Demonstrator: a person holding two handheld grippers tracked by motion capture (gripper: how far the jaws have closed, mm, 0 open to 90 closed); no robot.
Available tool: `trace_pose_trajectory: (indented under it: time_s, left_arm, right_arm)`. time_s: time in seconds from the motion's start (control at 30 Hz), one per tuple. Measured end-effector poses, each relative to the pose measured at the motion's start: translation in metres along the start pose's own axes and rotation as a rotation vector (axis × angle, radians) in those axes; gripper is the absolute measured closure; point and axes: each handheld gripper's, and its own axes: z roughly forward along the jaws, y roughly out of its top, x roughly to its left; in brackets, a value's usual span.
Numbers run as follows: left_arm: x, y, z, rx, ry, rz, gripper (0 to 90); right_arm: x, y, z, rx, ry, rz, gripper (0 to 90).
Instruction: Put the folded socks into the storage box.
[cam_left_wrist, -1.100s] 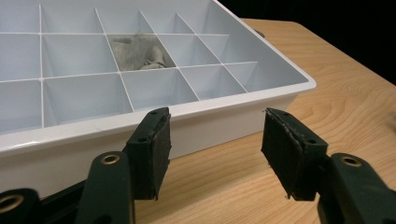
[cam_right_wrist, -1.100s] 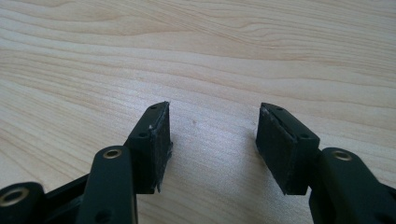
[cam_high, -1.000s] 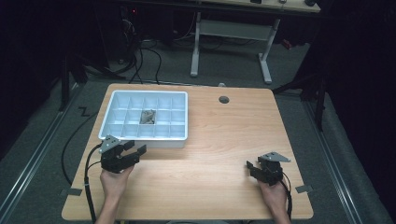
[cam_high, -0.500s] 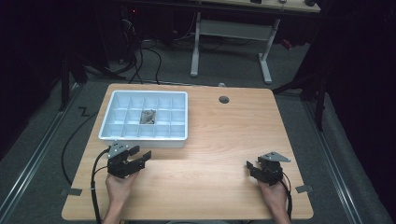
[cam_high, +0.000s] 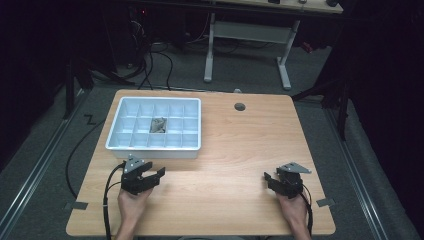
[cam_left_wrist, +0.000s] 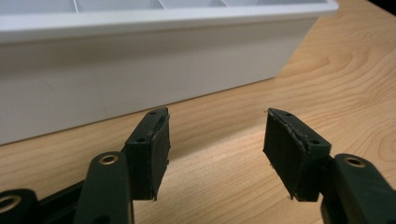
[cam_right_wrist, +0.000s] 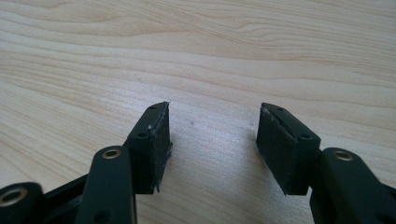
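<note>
Shifted back toward the near table edge and away from the tray since a second ago: left gripper (cam_high: 145, 178), now just short of the tray front wall; right gripper (cam_high: 280, 181) unchanged in place. Near field, both hands at the front edge of the wooden table (cam_high: 235, 150), left hand (cam_high: 131, 205) and right hand (cam_high: 292, 210) well apart. Jaws of the left gripper (cam_left_wrist: 215, 140) wide apart, nothing between them, only bare wood and the tray wall beyond. Jaws of the right gripper (cam_right_wrist: 212, 137) likewise wide apart and empty over bare wood. Middle field, white compartment tray (cam_high: 152, 148) at the left half of the table, long axis across it. Small grey object (cam_high: 159, 125) in a centre compartment, forward and slightly right of the left jaws; kind not discernible. Left hand judged much the nearer for any reach into the tray. Far field, round grommet hole (cam_high: 240, 106) near the rear edge
</note>
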Motion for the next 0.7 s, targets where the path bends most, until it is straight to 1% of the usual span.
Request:
trace_pose_trajectory:
  time_s: [0.03, 0.07, 0.17, 0.2, 0.27, 0.37, 0.47, 0.53, 0.7]
  left_arm:
    - [0.000, -0.004, 0.002, 0.023, 0.017, 0.020, 41.0]
    - [0.000, -0.004, 0.002, 0.023, 0.017, 0.020, 41.0]
    - [0.000, -0.009, 0.004, 0.038, 0.032, 0.058, 41.0]
    - [0.000, -0.010, 0.005, 0.039, 0.035, 0.061, 40.9]
    - [0.001, -0.012, 0.007, 0.041, 0.048, 0.079, 40.8]
    - [0.001, -0.014, 0.009, 0.041, 0.058, 0.087, 40.7]
    - [0.003, -0.015, 0.011, 0.042, 0.058, 0.082, 40.6]
    - [0.004, -0.019, 0.014, 0.051, 0.068, 0.088, 40.4]
    - [0.005, -0.023, 0.016, 0.052, 0.079, 0.105, 39.8]
  right_arm:
    - [0.000, 0.000, 0.000, 0.001, -0.001, 0.000, 44.7]
    - [0.000, 0.000, 0.000, 0.001, -0.001, 0.000, 44.7]
    - [0.000, 0.000, 0.000, 0.000, 0.001, 0.000, 44.5]
    - [0.000, 0.000, 0.000, 0.000, 0.001, 0.001, 44.5]
    - [0.000, 0.000, 0.000, 0.000, 0.002, -0.001, 44.3]
    - [0.000, 0.000, 0.000, 0.000, 0.002, -0.001, 44.2]
    - [0.000, 0.000, 0.000, 0.000, 0.002, -0.001, 44.3]
    - [0.000, 0.000, 0.000, -0.001, 0.003, -0.002, 44.2]
    - [0.000, 0.000, 0.000, -0.001, 0.005, -0.002, 43.9]
